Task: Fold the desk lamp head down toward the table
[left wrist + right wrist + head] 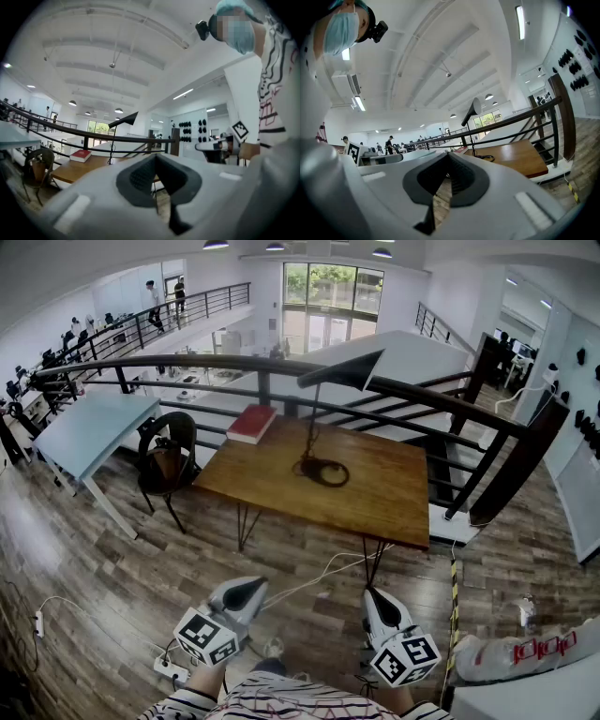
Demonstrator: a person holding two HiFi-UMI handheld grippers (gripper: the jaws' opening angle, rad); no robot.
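One wooden table [384, 486] by the railing [187, 362] carries the desk lamp [342, 371], upright near the middle, head raised, cord [323, 472] looped at its base. Red book [252, 423] on back-left corner. Left claw [246, 594] and right claw [377, 604] both closed, empty, well short of the table.

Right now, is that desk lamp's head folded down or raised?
Raised: the lamp head stands high on its thin stem, well above the wooden table.
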